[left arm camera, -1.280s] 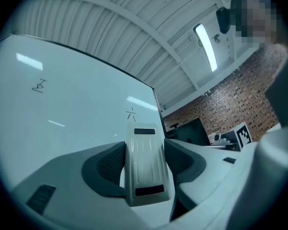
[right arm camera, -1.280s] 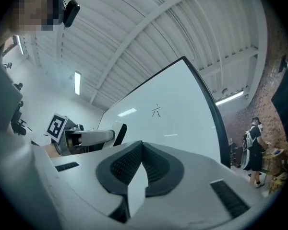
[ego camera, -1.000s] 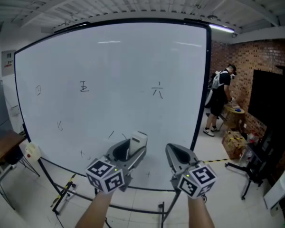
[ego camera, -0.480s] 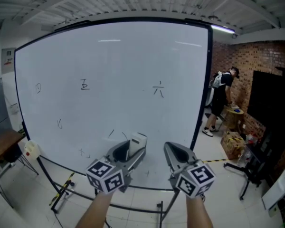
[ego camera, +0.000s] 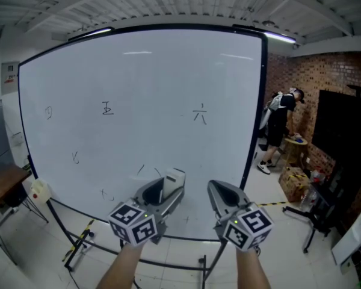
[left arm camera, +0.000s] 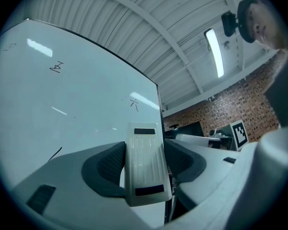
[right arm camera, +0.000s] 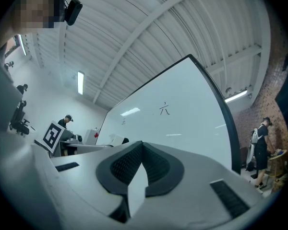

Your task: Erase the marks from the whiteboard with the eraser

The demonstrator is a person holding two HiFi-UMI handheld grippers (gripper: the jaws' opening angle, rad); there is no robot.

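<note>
A large whiteboard [ego camera: 144, 89] stands ahead with black marks: a character [ego camera: 199, 114] at the right, another [ego camera: 107, 108] in the middle, a small one [ego camera: 48, 112] at the left, and faint strokes [ego camera: 145, 170] lower down. My left gripper [ego camera: 166, 188] is shut on a white eraser [ego camera: 174, 180], held in front of the board's lower middle. In the left gripper view the eraser [left arm camera: 145, 164] sits upright between the pads. My right gripper [ego camera: 219, 192] hangs beside it, shut and empty, jaws touching [right arm camera: 140, 169].
A person [ego camera: 278, 128] stands at the right by a brick wall [ego camera: 325, 71], near a small table and boxes [ego camera: 298, 179]. The board's stand legs [ego camera: 78, 245] spread over the tiled floor. A desk corner [ego camera: 3, 188] is at the left.
Both grippers have stayed nearly still. The view shifted slightly, and the person at the right has turned a little.
</note>
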